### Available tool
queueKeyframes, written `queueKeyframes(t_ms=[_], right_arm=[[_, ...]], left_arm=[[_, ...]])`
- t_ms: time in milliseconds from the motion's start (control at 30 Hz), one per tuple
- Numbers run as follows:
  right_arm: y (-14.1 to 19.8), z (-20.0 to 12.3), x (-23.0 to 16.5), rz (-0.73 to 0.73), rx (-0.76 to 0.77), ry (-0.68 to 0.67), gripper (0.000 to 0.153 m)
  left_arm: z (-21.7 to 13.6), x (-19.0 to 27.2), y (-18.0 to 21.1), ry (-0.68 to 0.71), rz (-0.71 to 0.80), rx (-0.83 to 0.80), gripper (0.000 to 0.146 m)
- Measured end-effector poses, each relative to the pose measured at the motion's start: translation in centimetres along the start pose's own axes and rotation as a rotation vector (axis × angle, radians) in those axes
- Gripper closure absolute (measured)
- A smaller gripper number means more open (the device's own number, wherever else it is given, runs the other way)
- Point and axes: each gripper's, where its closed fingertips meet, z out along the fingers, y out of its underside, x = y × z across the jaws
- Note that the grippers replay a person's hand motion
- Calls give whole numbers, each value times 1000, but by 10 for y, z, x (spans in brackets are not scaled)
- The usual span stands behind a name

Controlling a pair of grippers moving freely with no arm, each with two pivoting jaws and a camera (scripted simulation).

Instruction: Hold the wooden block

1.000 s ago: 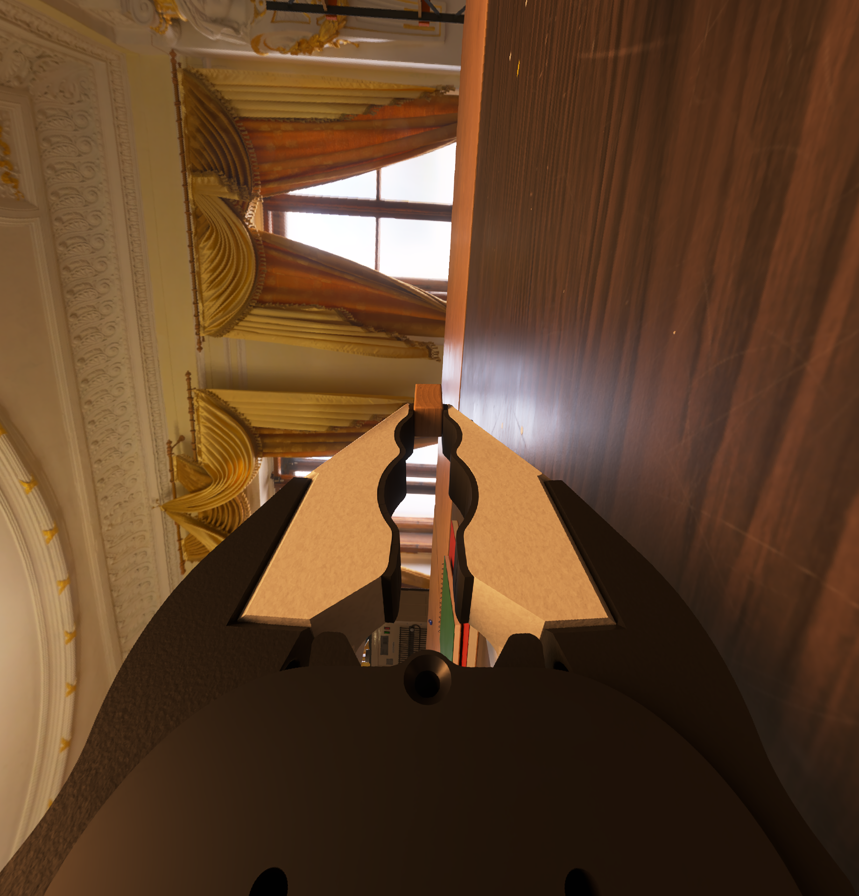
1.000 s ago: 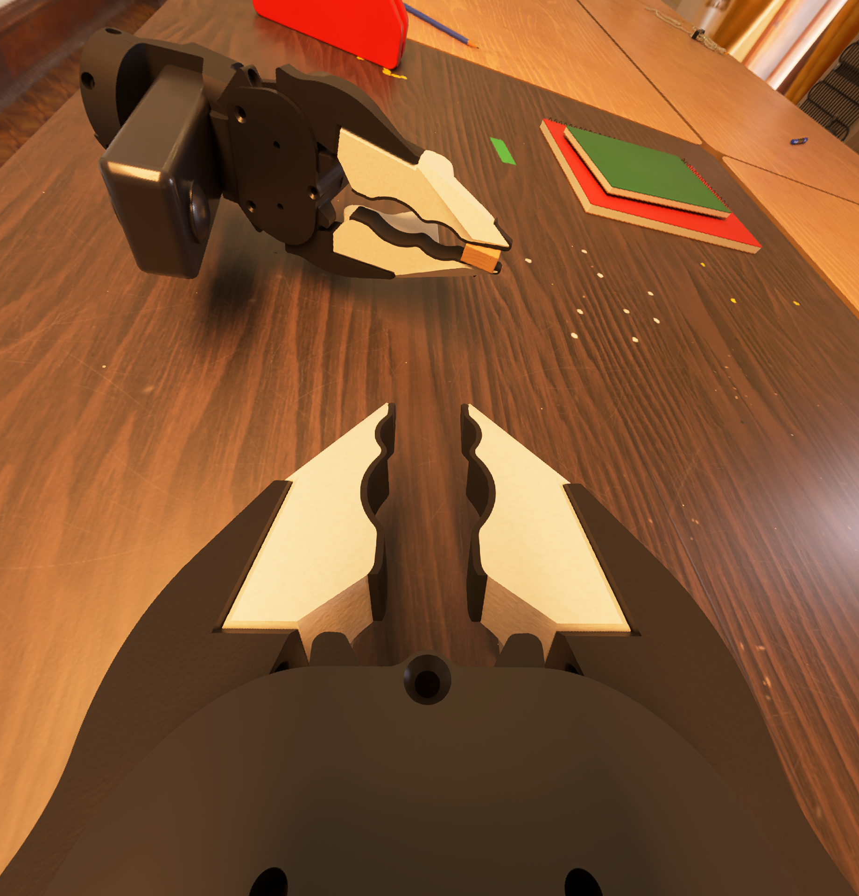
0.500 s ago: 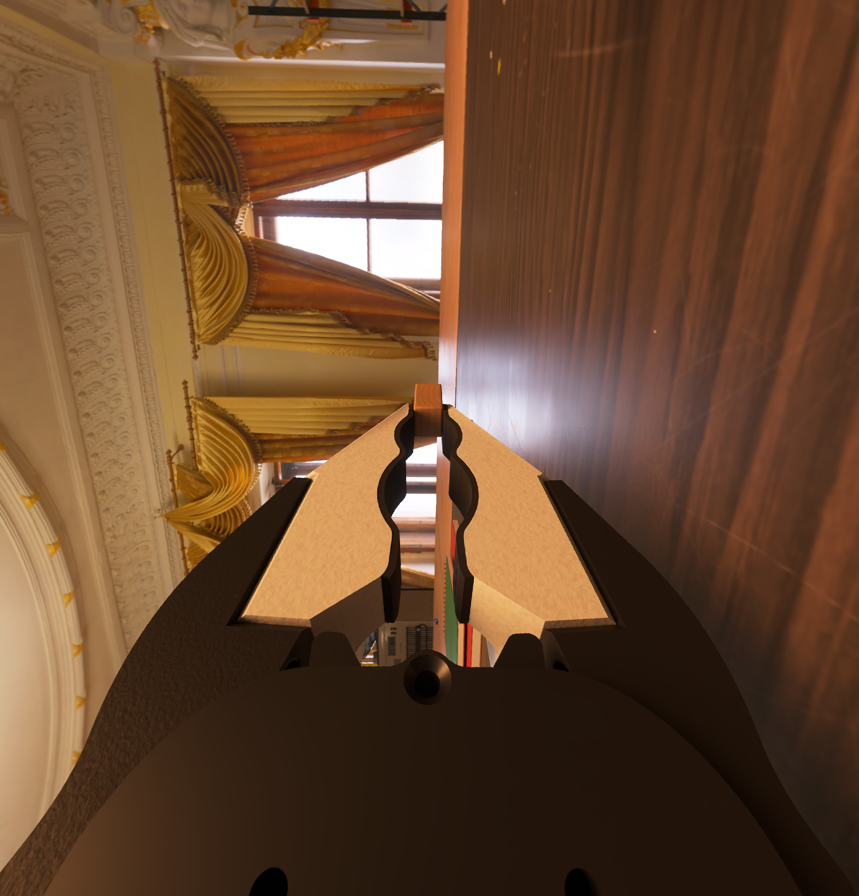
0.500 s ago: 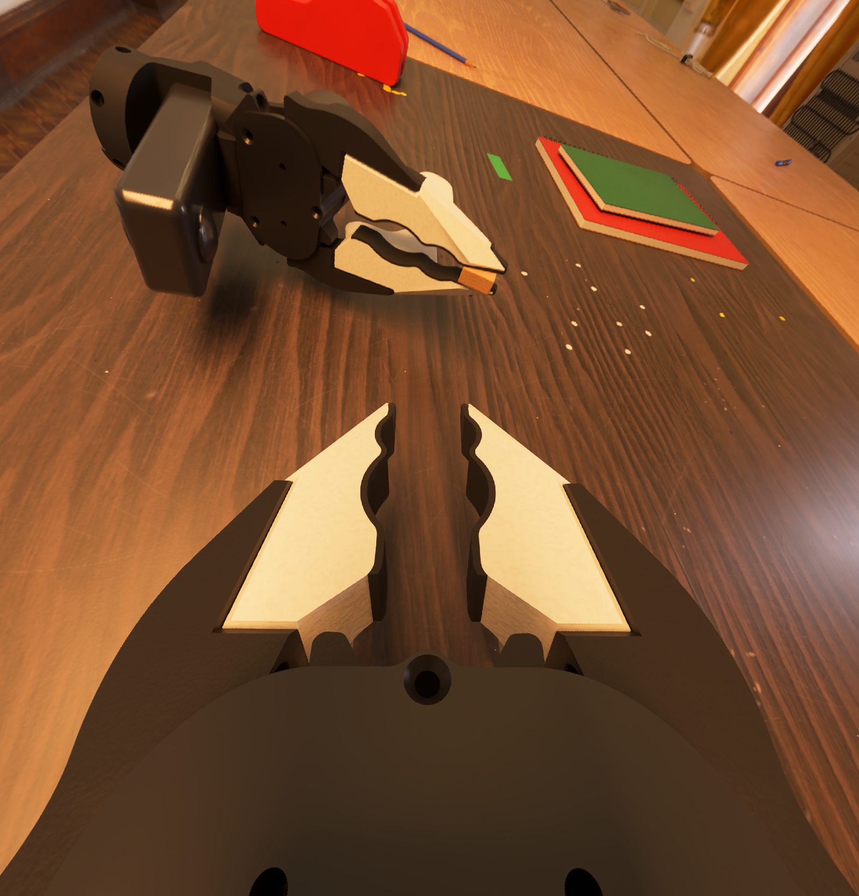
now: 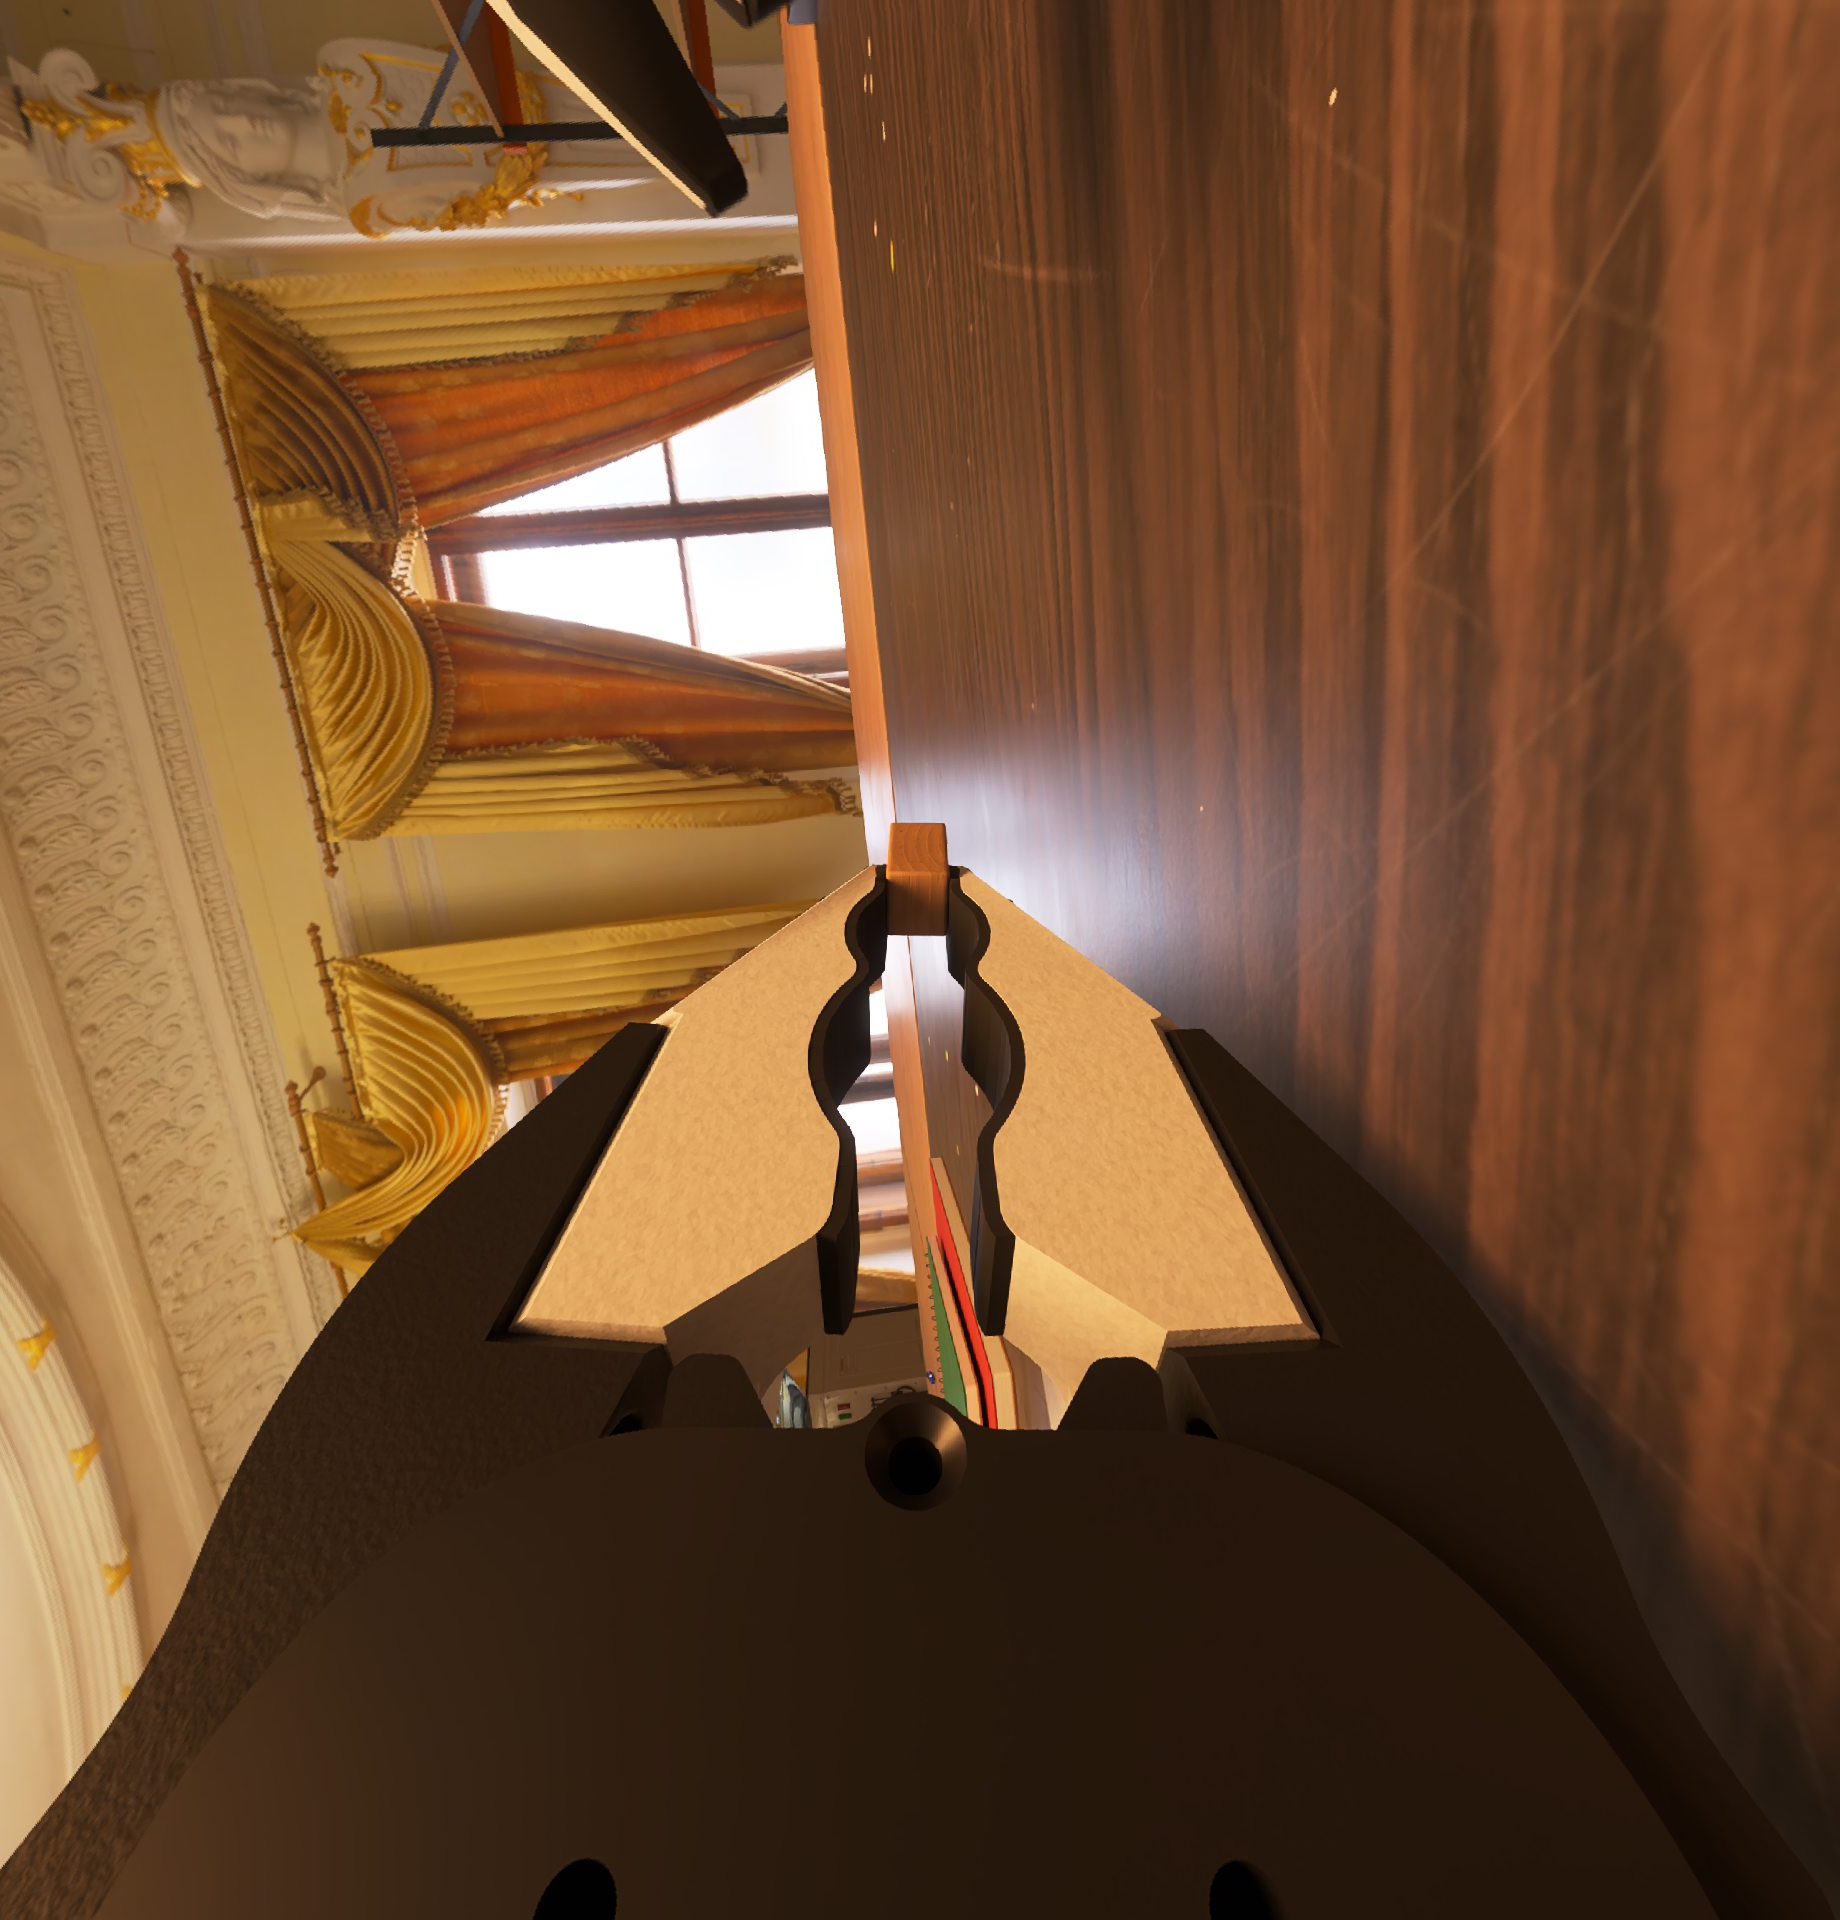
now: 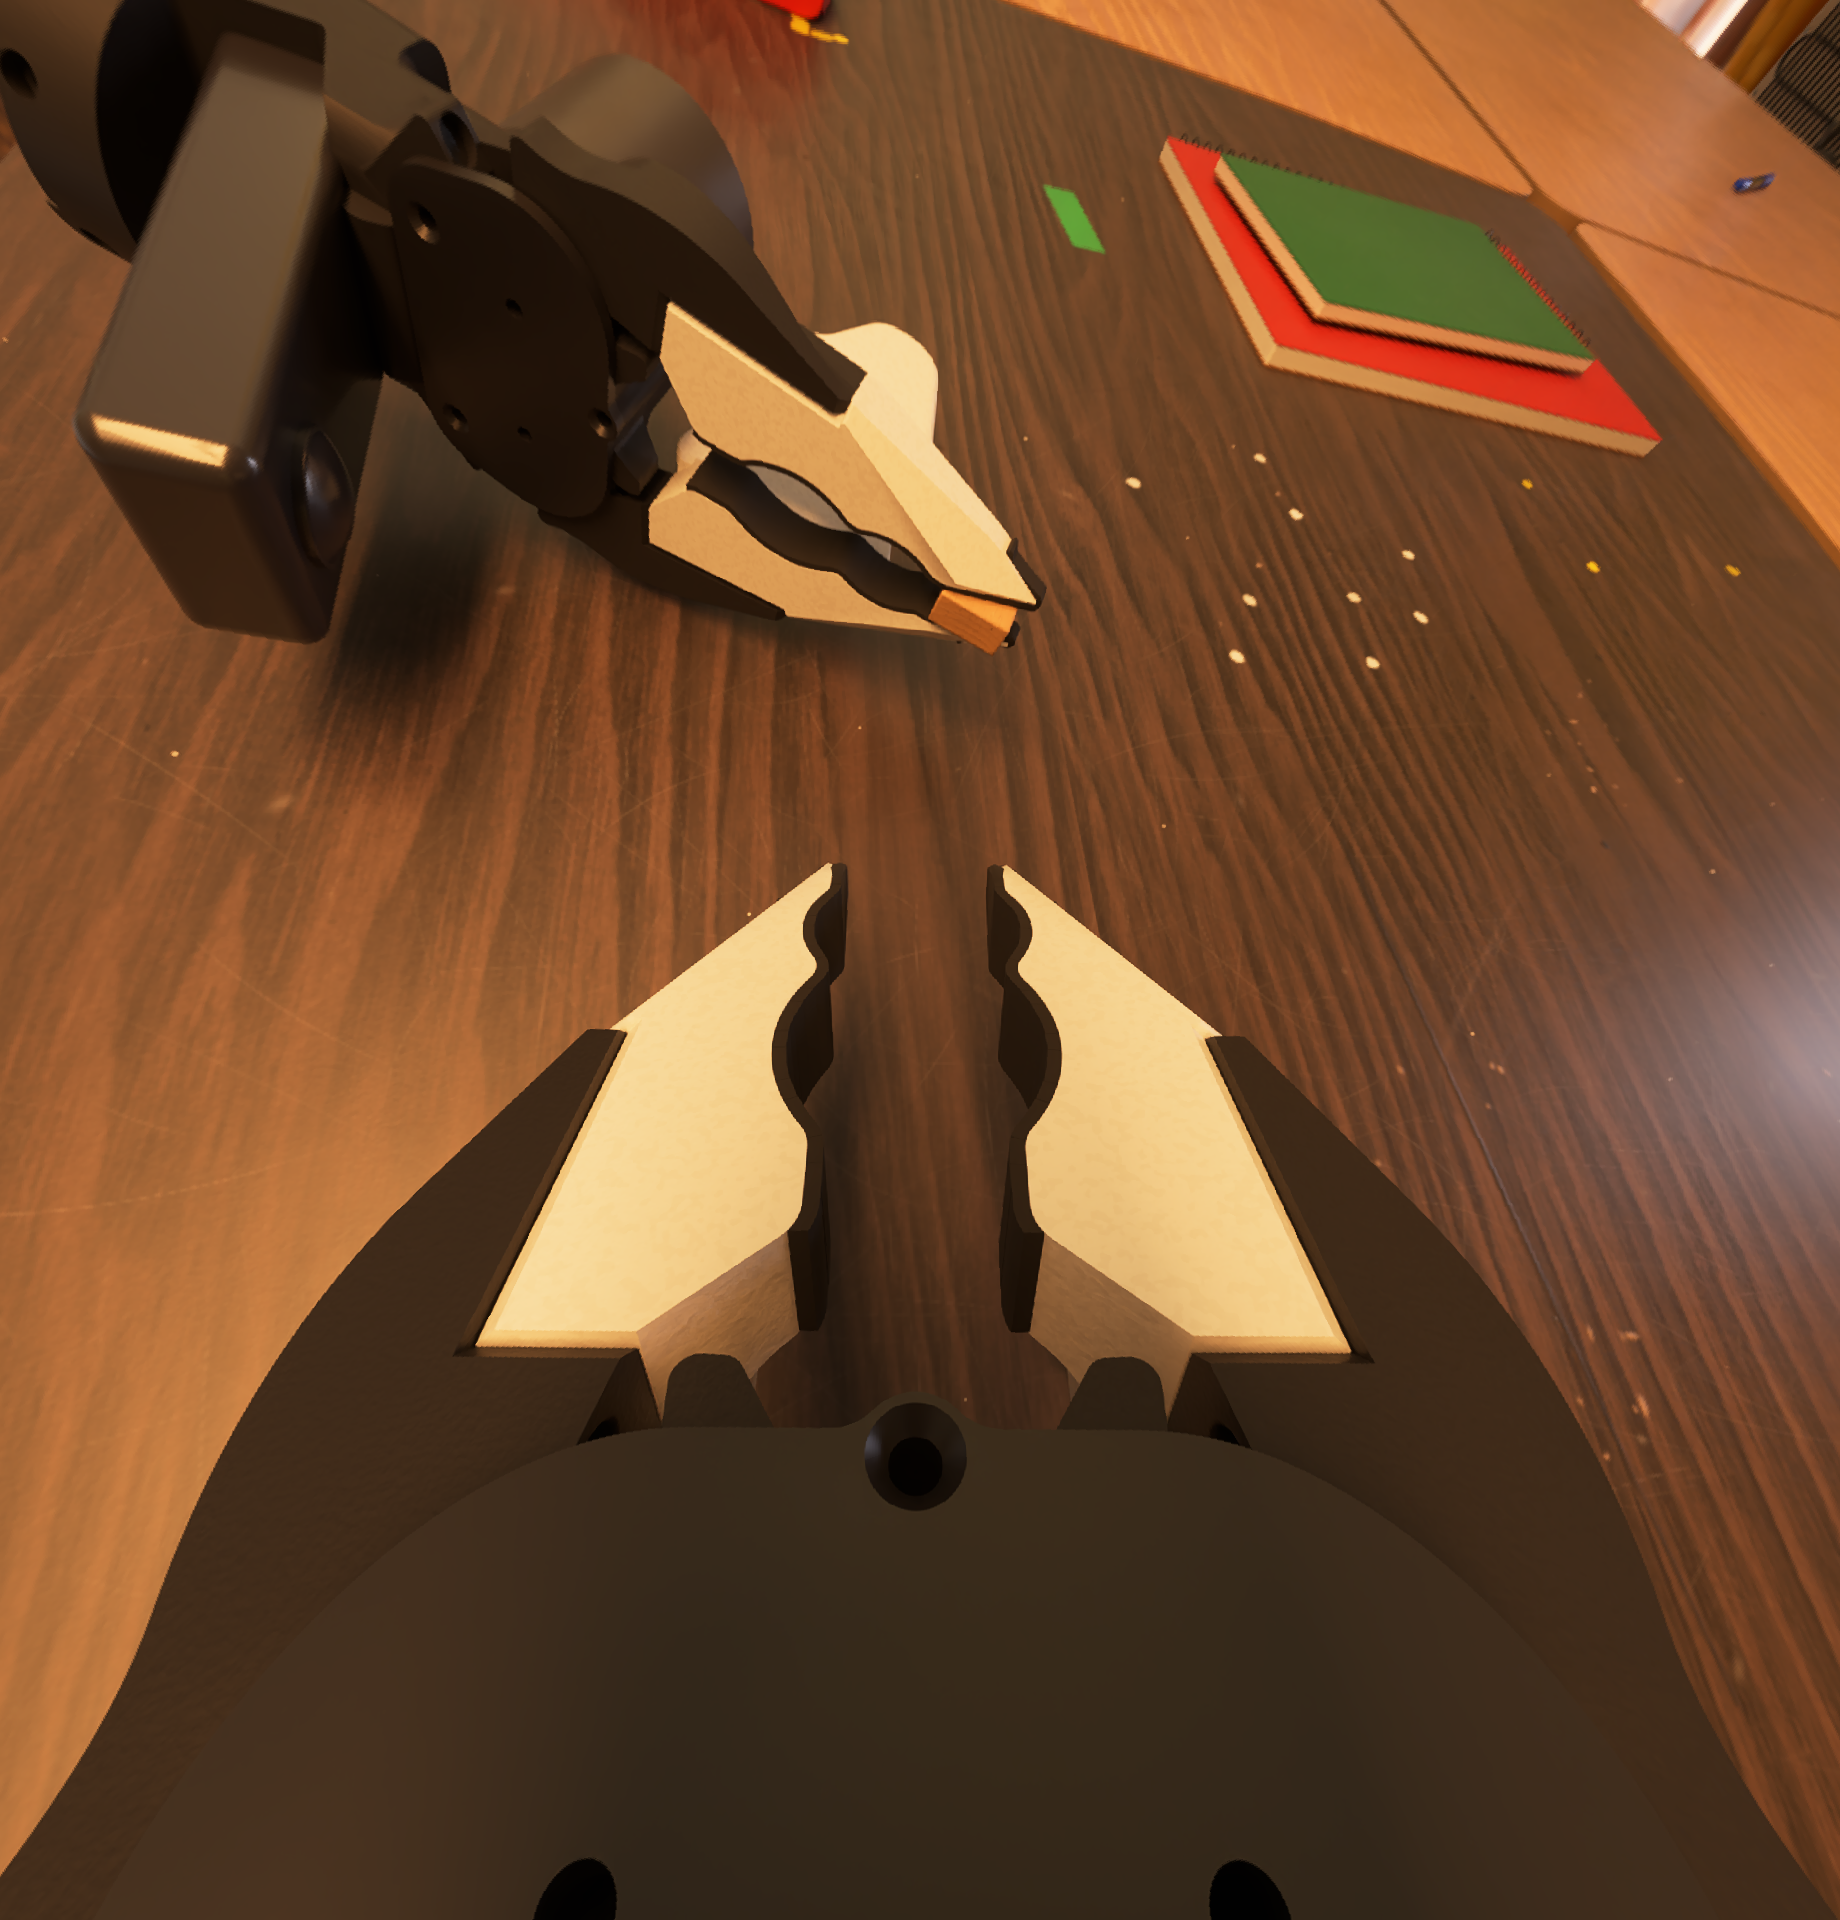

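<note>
A small wooden block (image 5: 917, 878) is pinched between the fingertips of my left gripper (image 5: 916, 883), which is turned on its side next to the dark wooden table (image 5: 1415, 727). In the right wrist view the same left gripper (image 6: 983, 613) lies low over the table with the block (image 6: 971, 618) at its tips, just above the surface. My right gripper (image 6: 916, 883) is open and empty, its fingers apart, a short way in front of the block and pointing towards it.
A green notebook on a red one (image 6: 1404, 281) lies at the far right of the table (image 6: 1415, 935). A small green tag (image 6: 1072, 216) lies beyond the left gripper. Lighter wooden tables (image 6: 1726, 312) adjoin at the right. Curtained windows (image 5: 635, 582) show in the left wrist view.
My right gripper has moved forward, so the left gripper and the block are nearer and larger. The left gripper has shifted slightly with the block still held.
</note>
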Motion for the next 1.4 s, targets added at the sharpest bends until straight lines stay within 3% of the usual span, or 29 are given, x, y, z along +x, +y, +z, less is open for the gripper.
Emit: queueKeyframes(t_ms=[867,1133,1400], right_arm=[[9,10,-5,33,-46,-36,126],[-9,3,-5,172,85,-107,126],[4,14,-10,111,-16,-95,127]], left_arm=[[-4,4,-16,57,6,9,136],[-5,4,-22,55,12,30,136],[-6,4,-29,68,-11,52,136]])
